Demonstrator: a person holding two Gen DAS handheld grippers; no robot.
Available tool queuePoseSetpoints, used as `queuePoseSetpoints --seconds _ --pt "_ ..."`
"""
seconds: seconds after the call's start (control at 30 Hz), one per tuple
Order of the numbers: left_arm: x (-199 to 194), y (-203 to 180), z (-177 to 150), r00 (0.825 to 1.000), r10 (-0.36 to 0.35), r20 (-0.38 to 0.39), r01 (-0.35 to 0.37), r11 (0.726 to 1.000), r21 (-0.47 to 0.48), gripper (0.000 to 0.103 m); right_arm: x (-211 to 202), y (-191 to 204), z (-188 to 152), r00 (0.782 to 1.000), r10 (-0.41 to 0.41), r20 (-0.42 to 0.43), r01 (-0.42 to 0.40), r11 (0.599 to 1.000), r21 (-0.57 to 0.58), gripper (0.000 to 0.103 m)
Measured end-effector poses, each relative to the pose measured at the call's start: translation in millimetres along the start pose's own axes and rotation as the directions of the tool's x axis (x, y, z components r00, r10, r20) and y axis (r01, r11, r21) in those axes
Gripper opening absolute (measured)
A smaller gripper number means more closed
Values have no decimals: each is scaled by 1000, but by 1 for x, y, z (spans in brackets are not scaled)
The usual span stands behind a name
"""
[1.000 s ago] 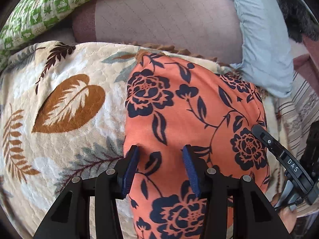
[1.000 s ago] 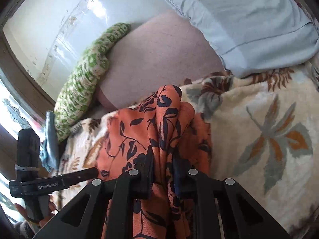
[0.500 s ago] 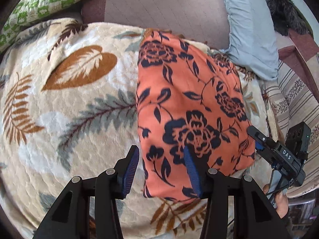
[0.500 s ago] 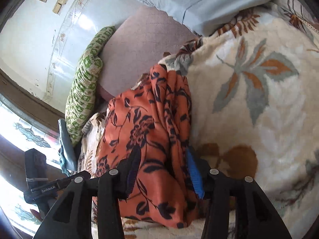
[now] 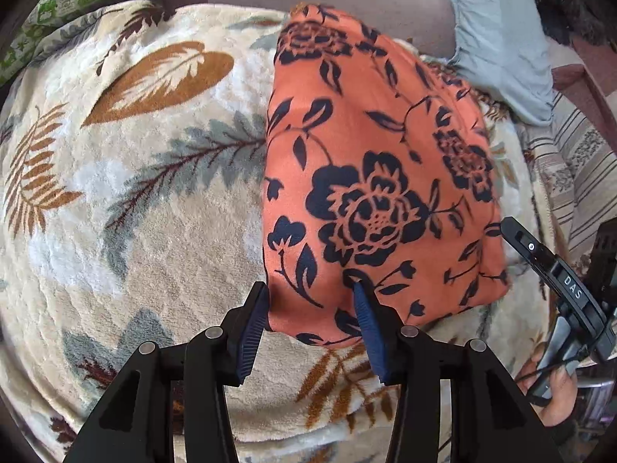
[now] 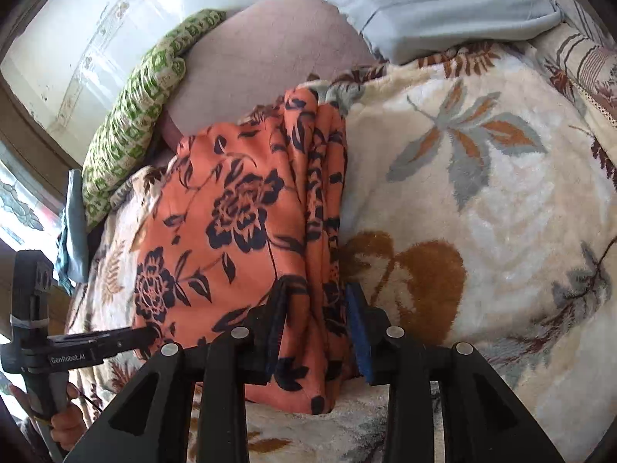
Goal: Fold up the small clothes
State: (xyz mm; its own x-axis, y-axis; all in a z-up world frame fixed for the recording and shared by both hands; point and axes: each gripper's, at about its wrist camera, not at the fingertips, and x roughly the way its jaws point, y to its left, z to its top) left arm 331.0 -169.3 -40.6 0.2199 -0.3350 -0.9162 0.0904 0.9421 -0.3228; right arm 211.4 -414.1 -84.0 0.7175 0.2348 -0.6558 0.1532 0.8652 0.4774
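An orange garment with dark blue flowers (image 5: 370, 177) lies folded on a cream leaf-patterned blanket (image 5: 154, 200). My left gripper (image 5: 310, 289) is open, its fingers straddling the garment's near left corner. In the right wrist view the same garment (image 6: 239, 231) shows its stacked folded edge on the right side. My right gripper (image 6: 316, 297) is open around that near right edge, fabric lying loose between the jaws. The right gripper's body (image 5: 559, 281) shows at the garment's right in the left wrist view. The left gripper's body (image 6: 77, 347) shows at the garment's left in the right wrist view.
A mauve cushion (image 6: 270, 58) and a green patterned pillow (image 6: 135, 115) lie behind the garment. A pale blue pillow (image 5: 497, 31) sits at the back right. A striped cloth (image 5: 570, 177) borders the blanket on the right. A window (image 6: 23, 193) is at the left.
The right gripper opened and let go of the garment's edge. Both grippers drew back toward the near edge, and the garment now lies flat on the blanket.
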Motion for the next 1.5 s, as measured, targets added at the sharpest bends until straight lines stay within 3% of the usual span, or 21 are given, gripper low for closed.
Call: queuePoseSetpoints --seconds 0.13,0.23,0.4,0.47,0.53,0.6,0.63,0.67,0.7,1.0,1.2,1.3,1.5 --pt "-27 -2 20 993 -36 109 35 999 6 47 -3 -3 34 996 77 45 -81 993 91 47" --pt "-23 -7 44 991 52 119 -56 998 30 47 20 3 56 998 65 22 -67 992 103 50" --pt "7 -18 78 984 119 129 -127 991 52 47 52 14 78 996 78 39 -81 993 84 50" --pt "30 -22 86 980 154 125 -163 984 70 47 65 19 81 999 12 34 -13 1000 18 47" --pt "55 -22 92 980 173 93 -180 981 72 51 88 16 80 994 -104 -29 103 994 -29 40" --pt "68 -20 98 982 160 96 -166 984 62 56 104 5 73 988 -140 -70 139 990 -30 40" --pt "70 -20 100 983 154 97 -161 985 60 57 105 0 72 988 -145 -56 145 989 -14 44" --pt "70 -20 101 984 148 97 -154 986 59 58 104 -2 73 987 -154 -50 154 988 0 55" --pt "70 -19 101 985 143 93 -148 987 55 58 104 -4 73 988 -147 -56 148 989 12 57" --pt "42 -16 88 983 153 102 -159 986 59 57 58 -6 69 997 -75 -26 77 993 86 59" --pt "12 -7 73 976 183 121 -192 979 64 55 30 -19 64 997 -73 -24 75 989 126 60" --pt "-1 12 73 982 156 110 -159 987 22 55 24 -28 61 998 -49 -26 53 985 166 64" --pt "1 57 87 999 4 32 0 992 -130 54 37 -37 55 999 24 -46 -12 970 244 67"
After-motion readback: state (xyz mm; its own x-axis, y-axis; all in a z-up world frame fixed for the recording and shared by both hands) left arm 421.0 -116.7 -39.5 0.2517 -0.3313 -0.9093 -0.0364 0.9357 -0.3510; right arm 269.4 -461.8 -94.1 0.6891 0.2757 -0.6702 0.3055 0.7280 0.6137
